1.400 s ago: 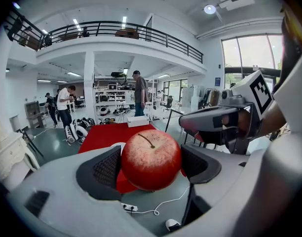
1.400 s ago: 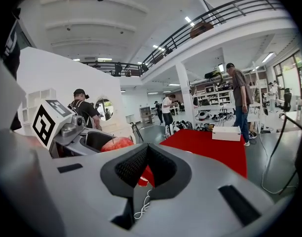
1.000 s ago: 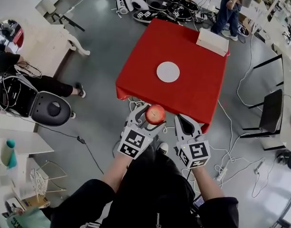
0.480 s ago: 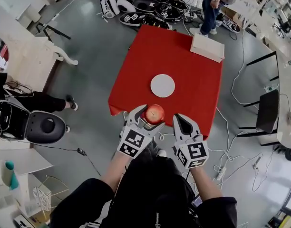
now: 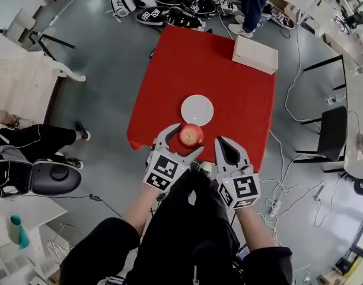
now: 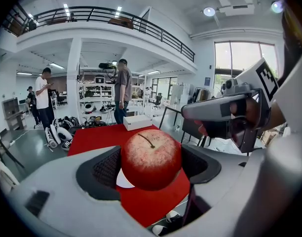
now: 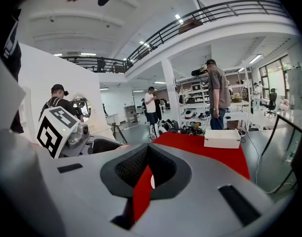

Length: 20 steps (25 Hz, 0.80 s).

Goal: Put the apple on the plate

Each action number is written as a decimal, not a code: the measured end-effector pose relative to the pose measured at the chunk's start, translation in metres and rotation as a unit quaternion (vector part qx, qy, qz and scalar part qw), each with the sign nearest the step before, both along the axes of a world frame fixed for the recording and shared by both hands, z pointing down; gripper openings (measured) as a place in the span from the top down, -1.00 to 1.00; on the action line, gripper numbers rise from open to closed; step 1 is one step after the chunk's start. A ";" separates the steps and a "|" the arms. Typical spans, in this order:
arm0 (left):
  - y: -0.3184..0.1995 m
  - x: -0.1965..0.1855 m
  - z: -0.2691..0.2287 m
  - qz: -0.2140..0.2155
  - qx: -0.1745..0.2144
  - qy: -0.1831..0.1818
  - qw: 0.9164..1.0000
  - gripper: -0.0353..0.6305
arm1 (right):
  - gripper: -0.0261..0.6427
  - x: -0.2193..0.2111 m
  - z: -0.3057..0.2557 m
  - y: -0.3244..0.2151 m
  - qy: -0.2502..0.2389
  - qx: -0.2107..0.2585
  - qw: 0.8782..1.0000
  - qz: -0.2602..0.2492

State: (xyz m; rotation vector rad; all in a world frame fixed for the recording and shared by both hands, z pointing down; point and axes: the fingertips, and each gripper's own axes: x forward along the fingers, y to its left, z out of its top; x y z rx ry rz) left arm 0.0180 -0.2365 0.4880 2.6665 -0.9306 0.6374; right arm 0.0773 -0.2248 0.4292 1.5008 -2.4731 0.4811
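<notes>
A red apple (image 5: 191,135) (image 6: 151,158) with its stem up sits clamped between the jaws of my left gripper (image 5: 180,139) (image 6: 151,168), held in the air over the near edge of the red table (image 5: 169,76). The white round plate (image 5: 197,109) lies on the red cloth just beyond the apple; in the left gripper view a sliver of the plate (image 6: 123,179) shows under the fruit. My right gripper (image 5: 227,150) (image 7: 150,174) hangs beside the left one, jaws together with only a narrow slit and nothing held.
A white box (image 5: 254,54) (image 7: 222,138) rests at the table's far right corner. Shoes and helmets (image 5: 169,2) litter the floor behind the table, where a person (image 5: 257,2) stands. A dark chair (image 5: 331,136) is to the right, and cables (image 5: 291,183) trail across the floor.
Both grippers and the apple have come closer to the table; the apple now sits just short of the plate, over the table's near edge instead of off it.
</notes>
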 end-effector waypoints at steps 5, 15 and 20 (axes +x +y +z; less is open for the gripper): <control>-0.018 0.011 0.016 0.000 -0.010 -0.004 1.000 -0.27 | 0.89 0.015 0.012 -0.015 -0.003 -0.013 1.000 0.006; -0.045 0.017 0.047 -0.013 -0.018 -0.025 0.999 -0.27 | 0.89 0.032 0.043 -0.028 -0.011 -0.040 0.999 0.008; -0.062 0.030 0.077 -0.020 -0.011 -0.038 0.999 -0.27 | 0.89 0.044 0.061 -0.034 -0.012 -0.053 0.998 0.007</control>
